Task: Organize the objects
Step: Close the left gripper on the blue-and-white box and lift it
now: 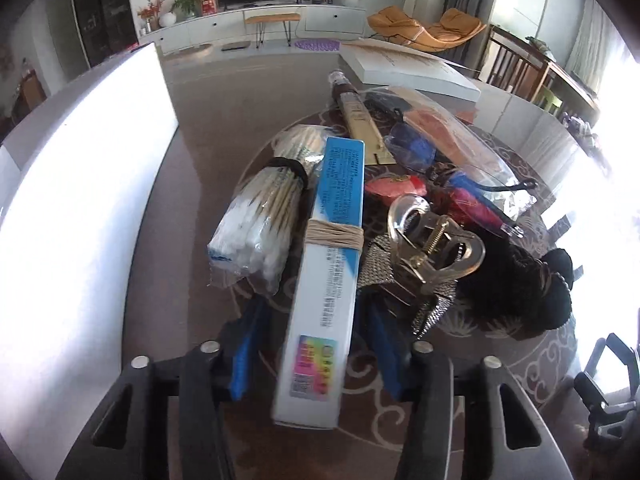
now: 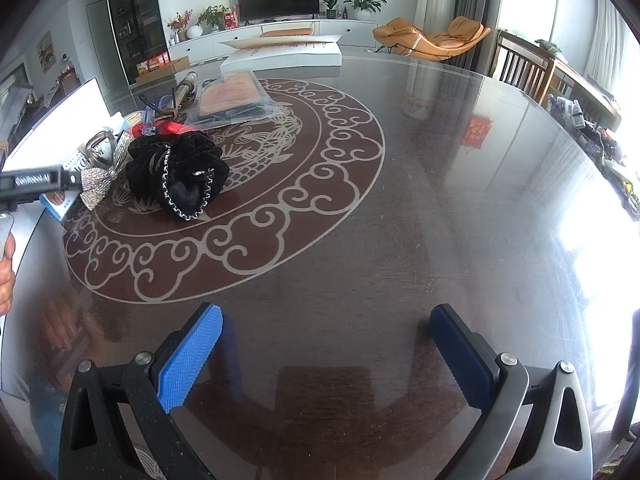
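In the left wrist view my left gripper (image 1: 316, 312) is open, its blue fingers (image 1: 246, 356) on either side of a long white and blue box (image 1: 326, 280) wrapped with rubber bands; they do not press it. A bag of cotton swabs (image 1: 260, 224) lies left of the box. A clear hair claw clip (image 1: 432, 236) sits on a silver bow to its right, beside a black scrunchie (image 1: 520, 280). In the right wrist view my right gripper (image 2: 326, 340) is open and empty over bare table, far right of the scrunchie (image 2: 180, 172).
A white board (image 1: 80, 200) stands at the left. Behind the box lie a gold tube (image 1: 356, 116), blue and red small items (image 1: 412, 148) and a plastic sleeve (image 2: 228, 100). A flat white box (image 2: 280, 56) sits at the far edge of the glass-topped round table (image 2: 440, 200).
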Demonstrator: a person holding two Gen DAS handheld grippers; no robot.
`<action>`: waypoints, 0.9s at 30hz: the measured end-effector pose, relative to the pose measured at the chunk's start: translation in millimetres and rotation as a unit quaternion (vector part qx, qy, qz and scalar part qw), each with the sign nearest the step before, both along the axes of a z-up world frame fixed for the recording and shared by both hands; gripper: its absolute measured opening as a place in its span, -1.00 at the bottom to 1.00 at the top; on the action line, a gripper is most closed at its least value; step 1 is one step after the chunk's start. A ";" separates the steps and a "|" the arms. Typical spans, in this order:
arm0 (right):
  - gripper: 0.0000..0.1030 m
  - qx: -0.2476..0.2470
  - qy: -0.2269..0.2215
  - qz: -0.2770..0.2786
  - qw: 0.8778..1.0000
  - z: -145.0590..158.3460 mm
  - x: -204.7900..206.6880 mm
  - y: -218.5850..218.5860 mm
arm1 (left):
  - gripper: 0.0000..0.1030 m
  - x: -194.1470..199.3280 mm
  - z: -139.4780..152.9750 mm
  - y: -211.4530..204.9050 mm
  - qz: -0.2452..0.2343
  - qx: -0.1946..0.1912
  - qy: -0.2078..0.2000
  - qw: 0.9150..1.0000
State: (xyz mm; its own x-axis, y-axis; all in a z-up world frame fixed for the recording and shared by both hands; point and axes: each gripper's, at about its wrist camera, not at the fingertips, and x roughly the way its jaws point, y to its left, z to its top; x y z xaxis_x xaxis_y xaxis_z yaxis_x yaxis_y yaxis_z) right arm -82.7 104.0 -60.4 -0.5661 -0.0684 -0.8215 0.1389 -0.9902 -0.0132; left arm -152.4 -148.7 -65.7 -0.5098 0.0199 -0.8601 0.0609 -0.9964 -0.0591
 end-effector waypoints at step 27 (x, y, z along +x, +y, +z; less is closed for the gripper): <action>1.00 0.000 0.000 0.001 1.000 -0.6 -1.1 -0.4 | -0.35 112.9 5.4 42.2 -0.053 0.062 -0.034 0.996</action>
